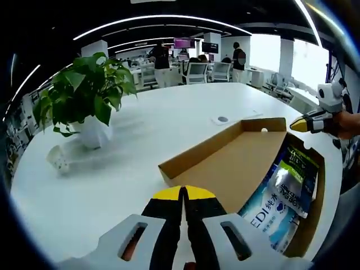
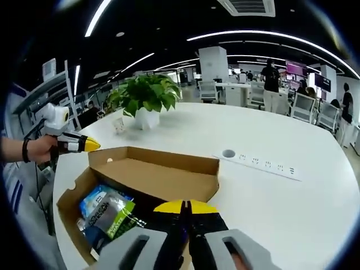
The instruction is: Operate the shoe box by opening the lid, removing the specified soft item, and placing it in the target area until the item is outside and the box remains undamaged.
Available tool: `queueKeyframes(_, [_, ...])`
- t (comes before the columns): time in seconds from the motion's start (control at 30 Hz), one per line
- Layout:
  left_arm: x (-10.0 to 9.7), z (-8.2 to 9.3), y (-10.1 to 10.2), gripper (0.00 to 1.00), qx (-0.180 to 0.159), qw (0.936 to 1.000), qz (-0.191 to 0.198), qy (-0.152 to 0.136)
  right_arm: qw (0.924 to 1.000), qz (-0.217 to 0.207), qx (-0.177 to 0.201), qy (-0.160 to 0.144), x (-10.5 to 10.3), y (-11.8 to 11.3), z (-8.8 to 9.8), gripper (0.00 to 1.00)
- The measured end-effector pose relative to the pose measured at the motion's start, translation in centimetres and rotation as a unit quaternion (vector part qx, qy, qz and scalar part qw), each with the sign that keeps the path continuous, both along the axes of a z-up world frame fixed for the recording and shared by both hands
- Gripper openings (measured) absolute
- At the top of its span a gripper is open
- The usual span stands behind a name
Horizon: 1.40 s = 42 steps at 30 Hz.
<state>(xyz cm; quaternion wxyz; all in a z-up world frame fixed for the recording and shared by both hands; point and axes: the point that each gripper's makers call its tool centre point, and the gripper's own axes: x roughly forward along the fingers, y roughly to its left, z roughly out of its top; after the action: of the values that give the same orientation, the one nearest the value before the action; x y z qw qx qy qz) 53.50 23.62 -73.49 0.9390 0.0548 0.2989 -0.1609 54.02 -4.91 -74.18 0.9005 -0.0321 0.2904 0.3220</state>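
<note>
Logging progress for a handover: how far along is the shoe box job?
Done: the shoe box lid is open. In hand: nothing; the left gripper and right gripper are shut and hold nothing. Left: the soft packs lie inside, to lift out and place.

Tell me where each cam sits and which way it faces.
Left gripper view: rides the left hand-held gripper, jaws shut, looking across the open shoe box and its blue packets; right hand-held gripper enters at right.
Right gripper view: rides the right hand-held gripper, jaws shut, facing the box from its opposite side; left hand-held gripper and a hand at left.
Shared: box, potted plant, white table.
</note>
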Motion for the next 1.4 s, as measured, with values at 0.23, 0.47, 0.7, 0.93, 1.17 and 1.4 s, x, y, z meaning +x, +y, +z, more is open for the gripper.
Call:
queueKeyframes(0.23, [-1.7, 1.0, 0.0, 0.0, -0.014, 0.9998, 0.009, -0.013, 1.0, 0.004, -0.006, 0.003, -1.4, -0.6, 0.2, 0.0])
queueKeyframes(0.47, [-3.6, 1.7, -2.5, 0.09, -0.068, 0.9975, -0.013, -0.011, 0.9999, 0.001, -0.002, 0.013, -2.9, -1.0, 0.4, 0.07])
queueKeyframes(0.7, [-6.0, 0.7, -5.8, 0.39, -0.095, 0.9937, -0.056, 0.018, 0.9995, 0.012, 0.003, 0.03, -4.8, -0.7, 0.4, 0.34])
queueKeyframes(0.93, [-8.1, 0.4, -7.8, 0.38, -0.097, 0.9919, -0.076, 0.032, 0.9993, 0.016, 0.006, 0.033, -6.3, -0.7, 0.3, 0.34])
queueKeyframes(1.17, [-9.2, 0.5, -9.1, 0.36, -0.101, 0.9908, -0.082, 0.035, 0.9991, 0.019, 0.008, 0.037, -7.3, -0.7, 0.2, 0.32])
queueKeyframes(1.4, [-10.2, -0.3, -10.7, 0.32, -0.104, 0.9896, -0.088, 0.046, 0.9987, 0.015, 0.011, 0.047, -8.6, -0.5, -0.4, 0.31])
